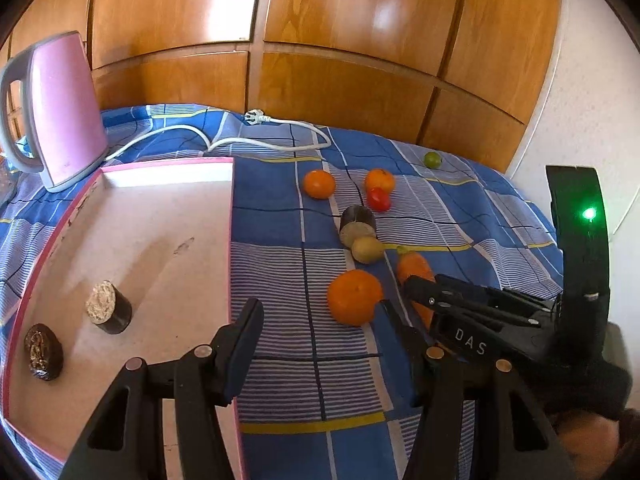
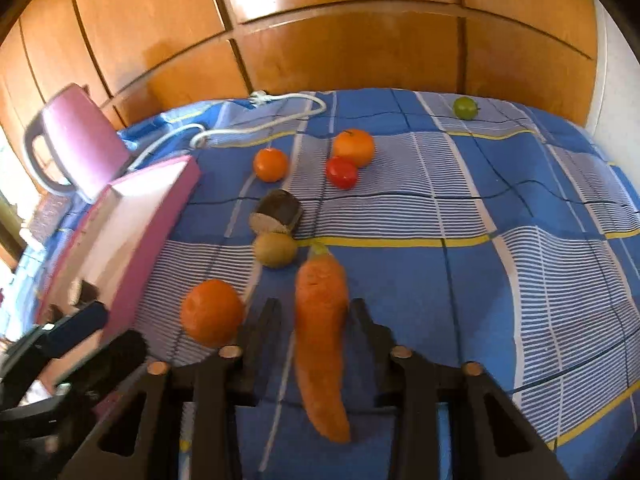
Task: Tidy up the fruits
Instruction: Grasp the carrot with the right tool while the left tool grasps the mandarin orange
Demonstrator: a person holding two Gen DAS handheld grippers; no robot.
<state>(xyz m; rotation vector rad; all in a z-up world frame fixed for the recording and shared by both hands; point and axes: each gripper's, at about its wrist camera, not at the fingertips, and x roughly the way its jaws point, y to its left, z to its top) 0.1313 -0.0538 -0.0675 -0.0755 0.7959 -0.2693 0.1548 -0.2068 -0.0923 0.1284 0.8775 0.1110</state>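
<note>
In the right wrist view my right gripper is shut on an orange carrot that lies lengthwise between its fingers on the bedcover. The left wrist view shows the same grip from the side, with the right gripper on the carrot. My left gripper is open and holds nothing. A large orange sits just ahead of its right finger. The pink-rimmed white tray lies to the left with two dark round pieces in it.
A kiwi, a dark cut piece, two small oranges, a red tomato and a green lime lie further back on the blue checked cover. A pink kettle and its white cord sit behind the tray. Wooden panels close off the back.
</note>
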